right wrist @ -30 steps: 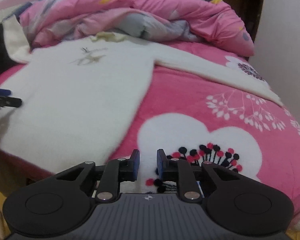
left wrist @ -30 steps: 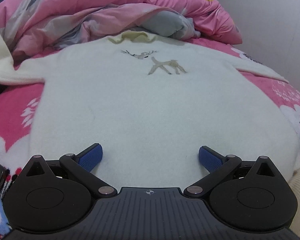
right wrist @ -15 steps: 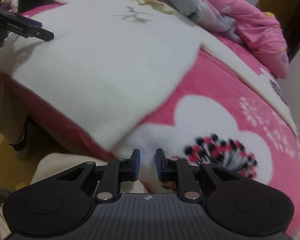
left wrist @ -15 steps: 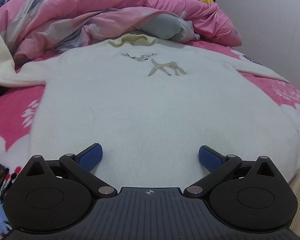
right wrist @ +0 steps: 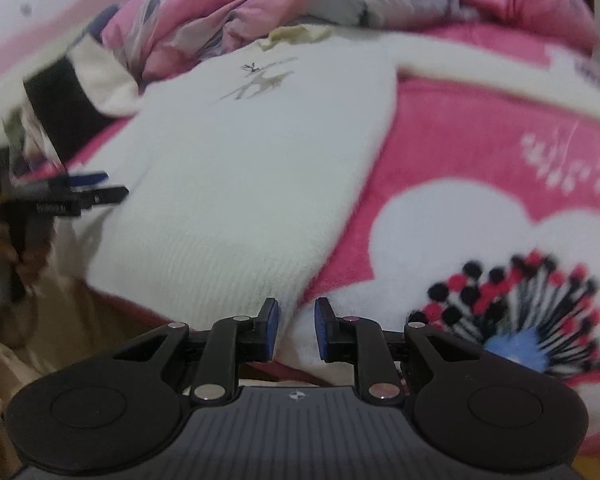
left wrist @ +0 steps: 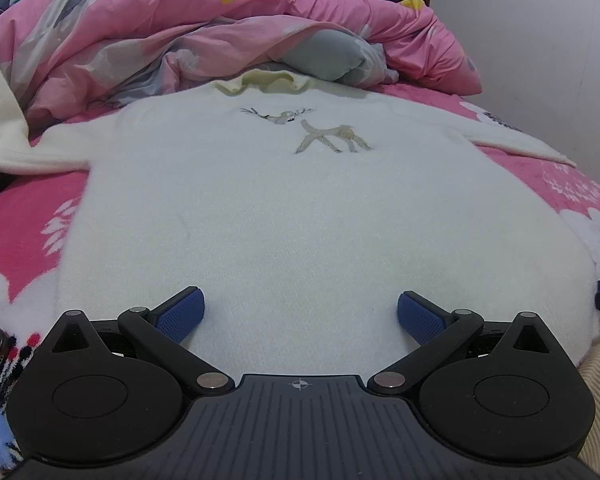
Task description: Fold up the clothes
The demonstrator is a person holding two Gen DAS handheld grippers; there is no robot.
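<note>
left wrist view: the left gripper (left wrist: 300, 312) has its blue pads (left wrist: 180, 314) spread wide over the near hem of a white sweater (left wrist: 284, 216), holding nothing. the sweater lies flat, front up, on a pink blanket (left wrist: 24, 216), a deer motif (left wrist: 320, 132) on its chest and the collar at the far end by a heaped pink quilt (left wrist: 180, 28). one sleeve (left wrist: 516, 142) stretches out to the right.

right wrist view, blurred: the right gripper (right wrist: 296, 328) has a narrow gap between its pads (right wrist: 270, 328), empty, at the sweater's (right wrist: 240, 184) near right hem corner at the bed's edge. the blanket's (right wrist: 460, 148) flower print (right wrist: 520, 312) lies to the right. the left gripper (right wrist: 96, 190) shows at the sweater's left edge.
</note>
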